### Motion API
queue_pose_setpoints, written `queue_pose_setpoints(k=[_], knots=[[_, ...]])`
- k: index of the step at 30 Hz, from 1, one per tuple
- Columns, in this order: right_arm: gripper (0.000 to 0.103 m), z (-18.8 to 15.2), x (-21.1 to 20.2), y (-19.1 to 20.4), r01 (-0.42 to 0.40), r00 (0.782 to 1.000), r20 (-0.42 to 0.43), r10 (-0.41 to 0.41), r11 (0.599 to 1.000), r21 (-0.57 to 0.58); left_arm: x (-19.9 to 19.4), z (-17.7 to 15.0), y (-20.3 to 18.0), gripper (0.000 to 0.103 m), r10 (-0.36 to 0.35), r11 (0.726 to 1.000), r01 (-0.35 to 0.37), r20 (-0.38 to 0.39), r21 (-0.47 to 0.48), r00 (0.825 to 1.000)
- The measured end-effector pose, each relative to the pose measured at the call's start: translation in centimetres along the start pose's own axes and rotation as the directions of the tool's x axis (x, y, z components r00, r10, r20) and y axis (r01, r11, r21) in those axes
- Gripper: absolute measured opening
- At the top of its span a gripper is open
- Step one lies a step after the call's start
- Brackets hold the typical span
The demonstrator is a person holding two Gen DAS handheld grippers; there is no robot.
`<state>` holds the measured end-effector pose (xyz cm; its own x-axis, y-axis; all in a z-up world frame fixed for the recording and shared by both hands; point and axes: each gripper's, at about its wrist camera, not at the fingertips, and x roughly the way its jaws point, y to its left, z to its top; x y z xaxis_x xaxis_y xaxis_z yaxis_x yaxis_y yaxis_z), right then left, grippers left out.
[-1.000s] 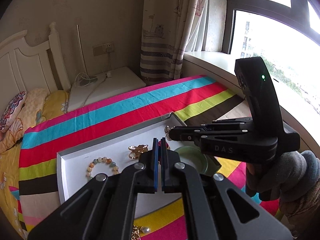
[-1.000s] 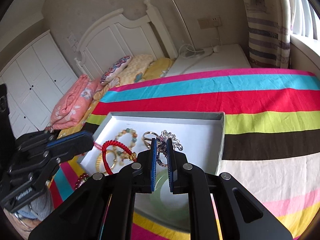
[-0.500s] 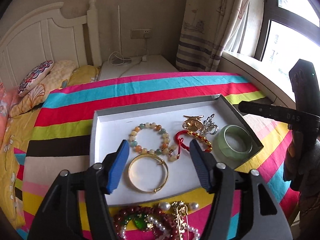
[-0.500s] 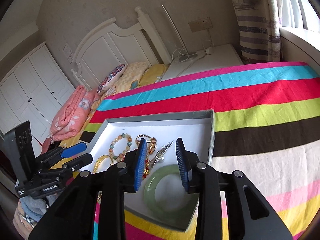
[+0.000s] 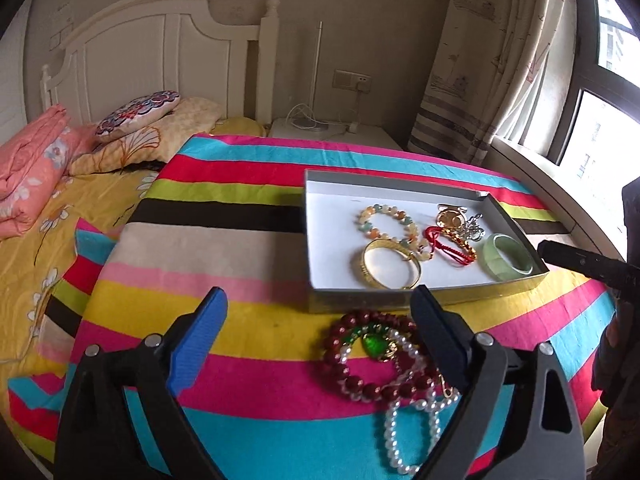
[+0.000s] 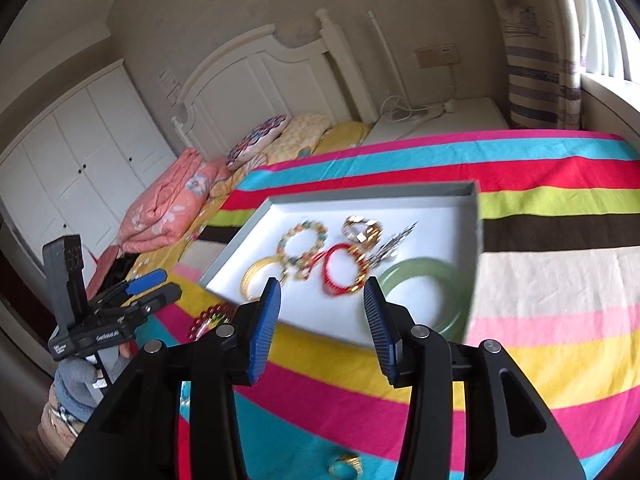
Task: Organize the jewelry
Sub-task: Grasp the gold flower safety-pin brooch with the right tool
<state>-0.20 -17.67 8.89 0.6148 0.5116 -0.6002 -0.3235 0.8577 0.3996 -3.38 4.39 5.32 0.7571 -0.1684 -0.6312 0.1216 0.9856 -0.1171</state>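
Left wrist view: left gripper over the striped blanket, jaws wide & opening, nothing between the pads. Just below/ahead of them a loose heap on the blanket, outside the tray: 1 dark red bead bracelet, 1 pearl strand, 1 green pendant, tangled together. Right wrist view only catches the red beads' edge, partly hidden behind its own finger.

Tray sits just beyond the heap. Inside, counted: 1 pastel bead bracelet, 1 gold bangle, 1 red cord bracelet, 1 green bangle by the right wall, 1 gold charm, 1 silver piece. All 6 bunched toward the near right part, several touching.

Right wrist view: right gripper above the tray's near edge, jaws part open & opening, empty. Tray contents motion-blurred here. Shows what the other view lacks: white wardrobe at left, 1 gold-and-turquoise ring on the blanket at bottom edge, and the left gripper seen whole from the side w/ a gloved hand under it. Left view shows only a dark sliver of the right gripper at its right edge.

Both views: 1 white headboard, 1 pink folded quilt, 1 patterned cushion.
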Motion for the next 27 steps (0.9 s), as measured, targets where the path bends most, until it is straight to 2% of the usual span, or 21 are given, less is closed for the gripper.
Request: queue_pose_setpoints(k=[8, 13, 15, 20, 27], knots=[[0.043, -2.7, 2.4, 4.4, -0.003, 0.995, -0.096, -0.005, 0.996, -0.084, -1.6, -2.8, 3.2, 0.095, 0.045, 0.997, -0.045, 0.011, -0.063, 0.999], [0.043, -4.5, 4.1, 6.1, -0.003, 0.986, -0.164, -0.015, 0.994, -0.105, -1.8, -3.4, 6.2, 0.095, -0.011, 0.979, 0.015, 0.02, -0.205, 1.0], [0.043, -4.9, 4.9, 6.7, -0.002, 0.983, -0.183, -0.018, 0.994, -0.111, -1.6, -3.5, 6.5, 0.095, -0.028, 0.973, 0.031, 0.017, -0.228, 0.999], [0.043, -5.3, 6.4, 7.7, 0.055, 0.973, -0.216, -0.084, 0.99, -0.133, -1.6, -3.6, 6.6, 0.095, -0.045, 0.969, 0.047, 0.014, -0.243, 0.999], [0.043, -5.1, 7.7, 8.1, 0.085, 0.965, -0.238, -0.107, 0.991, -0.102, -1.7, -3.6, 6.4, 0.098, -0.071, 0.966, 0.078, 0.036, -0.246, 0.997]])
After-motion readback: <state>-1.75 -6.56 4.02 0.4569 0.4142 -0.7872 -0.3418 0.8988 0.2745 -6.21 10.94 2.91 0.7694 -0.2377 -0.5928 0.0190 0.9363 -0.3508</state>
